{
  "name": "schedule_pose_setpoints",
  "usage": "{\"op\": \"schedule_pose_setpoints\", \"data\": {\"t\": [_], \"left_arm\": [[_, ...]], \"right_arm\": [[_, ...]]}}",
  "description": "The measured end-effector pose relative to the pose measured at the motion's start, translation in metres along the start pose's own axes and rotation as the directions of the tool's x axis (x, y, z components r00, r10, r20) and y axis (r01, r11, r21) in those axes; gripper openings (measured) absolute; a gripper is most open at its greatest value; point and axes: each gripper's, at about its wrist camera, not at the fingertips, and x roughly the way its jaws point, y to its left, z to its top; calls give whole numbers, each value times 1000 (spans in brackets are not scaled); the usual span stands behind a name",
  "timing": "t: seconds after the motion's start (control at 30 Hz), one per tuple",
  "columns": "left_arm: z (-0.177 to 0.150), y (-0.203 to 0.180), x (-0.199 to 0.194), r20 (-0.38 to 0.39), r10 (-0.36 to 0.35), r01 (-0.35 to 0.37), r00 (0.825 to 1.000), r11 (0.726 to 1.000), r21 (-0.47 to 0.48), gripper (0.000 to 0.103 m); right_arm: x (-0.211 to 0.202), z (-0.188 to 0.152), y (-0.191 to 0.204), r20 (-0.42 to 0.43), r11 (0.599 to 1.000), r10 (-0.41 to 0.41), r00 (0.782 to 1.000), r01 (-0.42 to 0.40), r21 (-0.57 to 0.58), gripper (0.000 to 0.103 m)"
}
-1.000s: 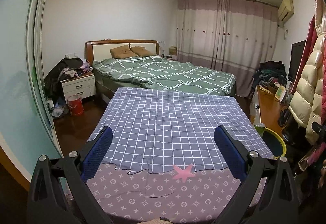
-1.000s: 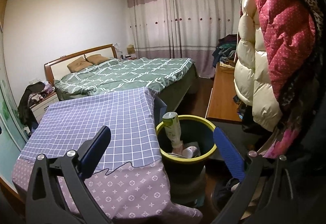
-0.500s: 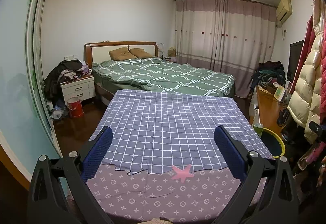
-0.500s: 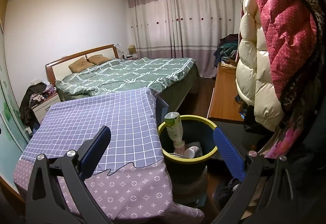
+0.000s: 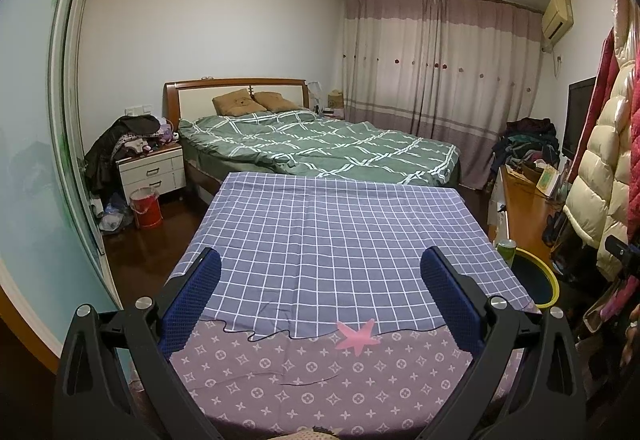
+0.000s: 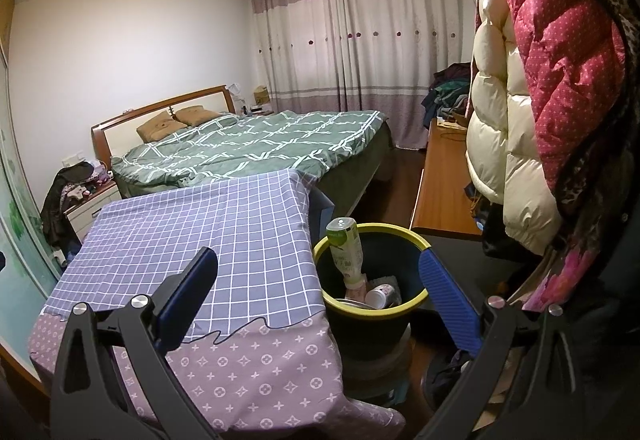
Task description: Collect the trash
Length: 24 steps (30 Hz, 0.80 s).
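A dark trash bin with a yellow rim (image 6: 416,240) stands at the right side of a table draped in a blue checked cloth (image 6: 208,224). Inside it, a green-labelled plastic bottle (image 6: 345,252) stands upside down beside a small white cup (image 6: 378,296). My right gripper (image 6: 318,258) is open above the table's corner and the bin, holding nothing. My left gripper (image 5: 320,260) hangs open over the near end of the checked cloth (image 5: 332,236), also holding nothing. In the left wrist view the bin's rim (image 5: 550,280) and the bottle's top (image 5: 507,250) peek past the table's right edge.
A bed with a green quilt (image 5: 320,147) lies beyond the table. A nightstand piled with clothes (image 5: 148,167) and a red bucket (image 5: 146,207) stand at the left. Puffy coats (image 6: 520,99) hang close on the right above a wooden bench (image 6: 444,191).
Both views have drifted slightly back and up, showing more of the room. Both grippers stay open with nothing in them, and the bin's contents are unmoved.
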Motion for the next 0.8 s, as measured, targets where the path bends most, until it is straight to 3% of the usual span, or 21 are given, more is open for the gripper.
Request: {"op": "schedule_pose_setpoints", "data": {"t": [0.8], "left_arm": [[-3,-4,4,-6,0,0,1000,1000,5,98]], "right_arm": [[2,-2,1,-7,1000,11,1000,-11,5,96]]}}
